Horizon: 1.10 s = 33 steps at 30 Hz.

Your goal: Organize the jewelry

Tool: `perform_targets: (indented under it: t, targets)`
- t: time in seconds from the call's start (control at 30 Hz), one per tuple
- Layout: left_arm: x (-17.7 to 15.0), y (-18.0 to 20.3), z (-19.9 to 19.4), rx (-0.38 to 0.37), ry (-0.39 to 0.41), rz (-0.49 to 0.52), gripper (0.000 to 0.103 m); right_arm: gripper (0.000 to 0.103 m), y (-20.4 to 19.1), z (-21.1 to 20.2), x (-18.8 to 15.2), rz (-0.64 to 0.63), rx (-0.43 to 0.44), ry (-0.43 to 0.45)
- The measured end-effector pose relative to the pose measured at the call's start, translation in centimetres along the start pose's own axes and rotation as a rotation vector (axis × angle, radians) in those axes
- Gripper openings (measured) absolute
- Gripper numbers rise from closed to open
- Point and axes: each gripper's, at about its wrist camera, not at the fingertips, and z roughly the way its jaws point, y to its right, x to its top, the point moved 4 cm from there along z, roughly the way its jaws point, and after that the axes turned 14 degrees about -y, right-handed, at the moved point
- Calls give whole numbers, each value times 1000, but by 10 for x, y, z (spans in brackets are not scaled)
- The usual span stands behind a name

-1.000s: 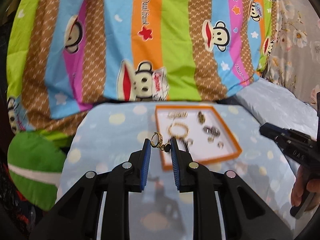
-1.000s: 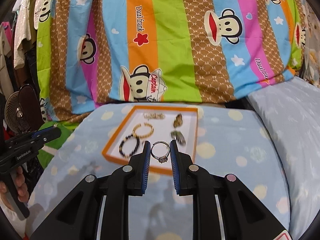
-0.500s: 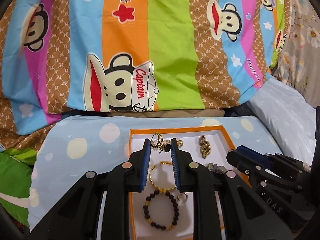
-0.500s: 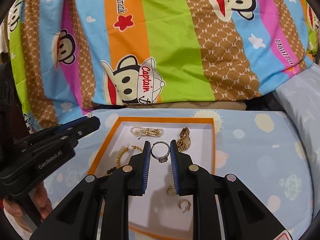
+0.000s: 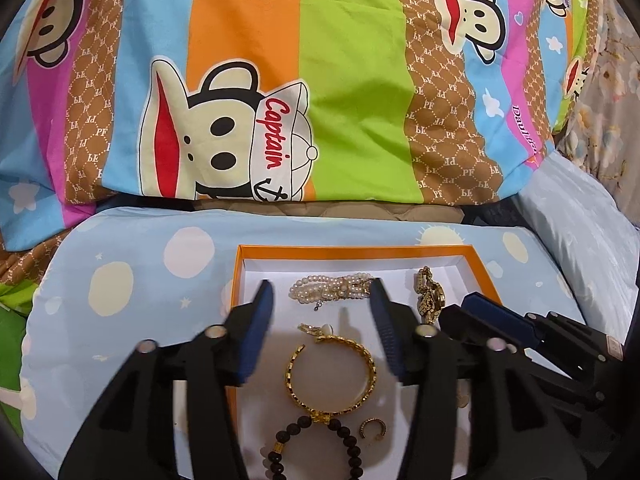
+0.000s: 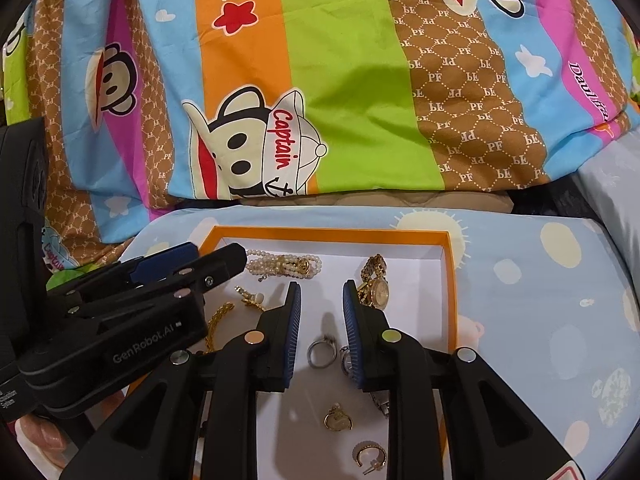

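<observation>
An orange-rimmed white tray [image 5: 356, 251] lies on a blue spotted cushion; it also shows in the right wrist view [image 6: 328, 234]. My left gripper [image 5: 320, 300] is open and empty over the tray. A gold earring [image 5: 316, 329] lies below it, by a gold bangle [image 5: 332, 376], a pearl bracelet [image 5: 328, 290] and a black bead bracelet [image 5: 316, 440]. My right gripper [image 6: 322, 304] is open and empty over the tray. A silver ring [image 6: 322, 352] lies between its fingers on the tray floor. A gold watch [image 6: 374, 284] lies to its right.
A striped cartoon-monkey blanket [image 5: 320, 80] hangs right behind the cushion. A pale blue pillow [image 5: 580, 216] lies to the right. The two grippers sit close side by side over the tray. Small gold earrings [image 6: 370, 458] lie at the tray's near end.
Both grippers opened. The left one let go of the gold earring and the right one let go of the silver ring; both pieces now lie in the tray. Both moved lower and nearer.
</observation>
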Motion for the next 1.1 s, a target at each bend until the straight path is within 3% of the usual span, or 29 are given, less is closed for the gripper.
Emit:
perform_targets:
  t: [0.23,0.47,0.9,1.1]
  targets:
    - [2,-4,-11,-19,22,-17,54,22,-2,-5,0,-10,-8,17]
    - [-8,5,-28,46,65,15,54,23,-12,-15,-10,-34,-46,35]
    - [-77,16,-78,190,132,39,54,51,-21,-68,-79,-9,-134,126]
    - [-109,22,-94,242,159,42,61,60,-31,-85,-110,-10,-174,157]
